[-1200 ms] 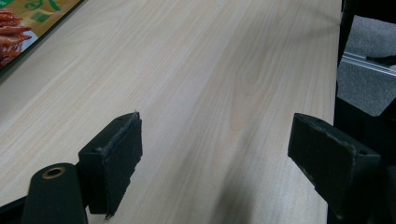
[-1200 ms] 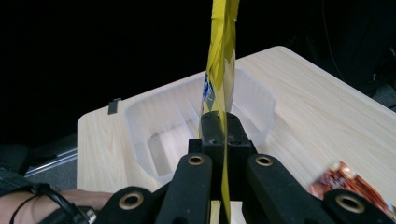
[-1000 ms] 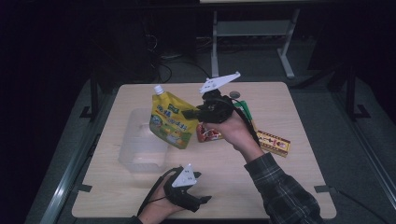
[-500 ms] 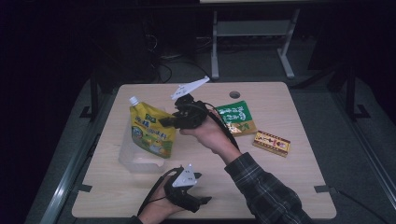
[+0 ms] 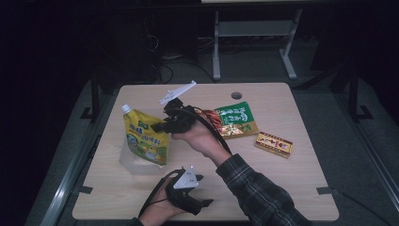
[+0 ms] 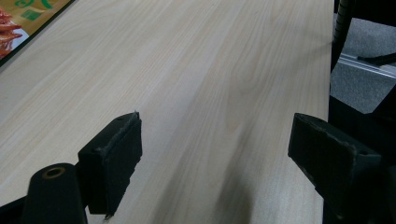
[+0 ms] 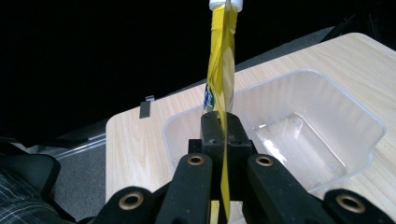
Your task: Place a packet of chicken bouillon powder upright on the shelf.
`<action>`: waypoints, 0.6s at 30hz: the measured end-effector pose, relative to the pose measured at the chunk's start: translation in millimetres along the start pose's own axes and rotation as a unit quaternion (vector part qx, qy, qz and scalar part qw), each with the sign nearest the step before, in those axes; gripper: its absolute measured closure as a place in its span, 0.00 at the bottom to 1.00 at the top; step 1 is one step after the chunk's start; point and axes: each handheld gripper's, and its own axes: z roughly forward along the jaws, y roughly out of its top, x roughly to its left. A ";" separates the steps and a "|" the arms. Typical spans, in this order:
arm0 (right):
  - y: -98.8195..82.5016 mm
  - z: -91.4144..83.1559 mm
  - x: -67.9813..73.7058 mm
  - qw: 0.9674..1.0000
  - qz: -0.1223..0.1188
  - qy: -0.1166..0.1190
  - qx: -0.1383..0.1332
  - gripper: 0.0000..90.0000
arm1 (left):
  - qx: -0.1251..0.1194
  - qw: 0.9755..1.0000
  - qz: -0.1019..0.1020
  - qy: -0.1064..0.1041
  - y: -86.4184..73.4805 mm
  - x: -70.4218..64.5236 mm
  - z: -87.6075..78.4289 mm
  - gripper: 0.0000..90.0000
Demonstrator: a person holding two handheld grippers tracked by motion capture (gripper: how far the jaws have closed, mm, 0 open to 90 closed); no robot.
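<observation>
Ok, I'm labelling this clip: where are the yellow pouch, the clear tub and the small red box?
yellow pouch (image 5: 145, 141), high view, printed front.
clear tub (image 7: 359, 112), right gripper view, right wall.
small red box (image 5: 273, 143), high view, top face.

No print is sharp enough to read: the yellow pouch (image 5: 143, 141), green packet (image 5: 237, 120) and red box (image 5: 274, 144) carry only blurred lettering.

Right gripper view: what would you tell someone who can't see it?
The right tool pinches the edge of a yellow pouch, holding it upright over a clear plastic tub on a pale wooden table.
</observation>
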 end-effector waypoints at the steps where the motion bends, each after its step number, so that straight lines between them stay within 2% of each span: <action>1: 0.6 0.8 -0.2 1.000 0.000 -0.001 0.001 1.00 | 0.000 1.000 0.000 0.000 0.0 -0.1 0.0 0.19; 8: 5.3 7.5 -1.7 1.000 -0.001 -0.004 0.008 1.00 | 0.000 1.000 0.001 0.000 -0.1 0.9 -0.7 0.19; 18: 1.8 21.4 -2.0 1.000 0.005 -0.013 0.019 1.00 | 0.003 1.000 0.003 0.004 -0.2 0.1 -0.7 0.19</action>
